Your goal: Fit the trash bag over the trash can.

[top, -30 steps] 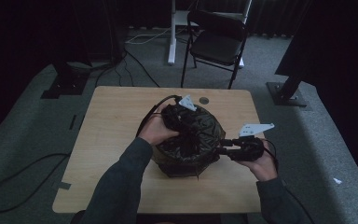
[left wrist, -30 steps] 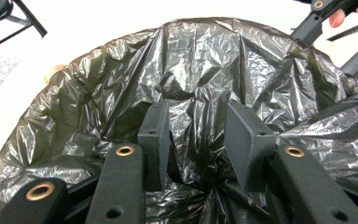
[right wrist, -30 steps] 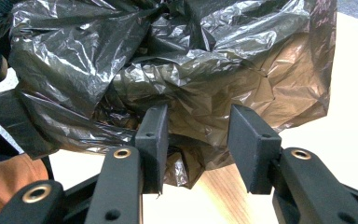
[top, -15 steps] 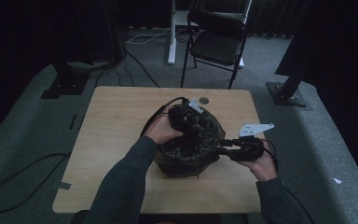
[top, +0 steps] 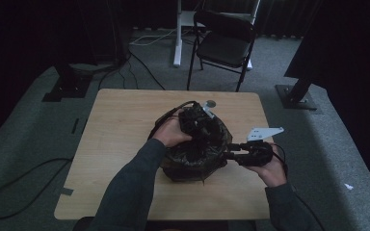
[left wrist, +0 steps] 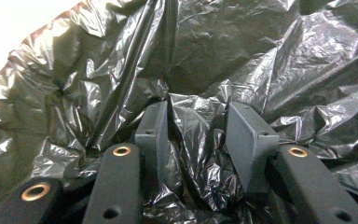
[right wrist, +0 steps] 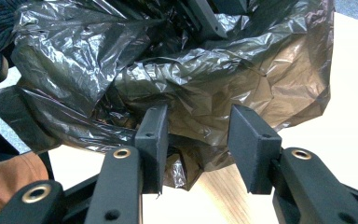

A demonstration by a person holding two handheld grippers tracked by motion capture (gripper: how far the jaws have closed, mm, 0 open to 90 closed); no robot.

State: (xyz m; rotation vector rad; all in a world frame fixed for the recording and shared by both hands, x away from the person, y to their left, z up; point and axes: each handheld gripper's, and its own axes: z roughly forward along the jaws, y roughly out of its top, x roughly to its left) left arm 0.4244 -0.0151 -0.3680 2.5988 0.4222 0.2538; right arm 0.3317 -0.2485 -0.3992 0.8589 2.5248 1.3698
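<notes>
Left gripper [left wrist: 196, 135]: its own view shows the jaws standing apart, sunk into crumpled black plastic, with a ridge of film rising between the pads but not pinched; the pads [left wrist: 249, 140] do not press on it. The high view shows this gripper [top: 195, 120] on top of the bag [top: 197, 154], pointing down into its mouth, hand [top: 171, 132] beside it. That view cannot show the jaws; they are buried in the film.

Right gripper [right wrist: 198, 140]: its own view shows the jaws apart at similar width, level with the table [right wrist: 354, 93], film of the bag's lower edge lying between them. Whether the pads grip that film cannot be told; a gap shows at the right pad [right wrist: 251, 144]. The high view places this gripper [top: 231, 155] at the bag's right flank, tips touching the plastic, grey plate [top: 265, 132] above it.

The bag sits on the table [top: 120, 144] between the two grippers. The right gripper view shows its brownish, translucent side wall [right wrist: 270, 79]; the left gripper view shows the inner folds [left wrist: 121, 70]. Beyond the far table edge the high view shows a chair [top: 226, 43].
</notes>
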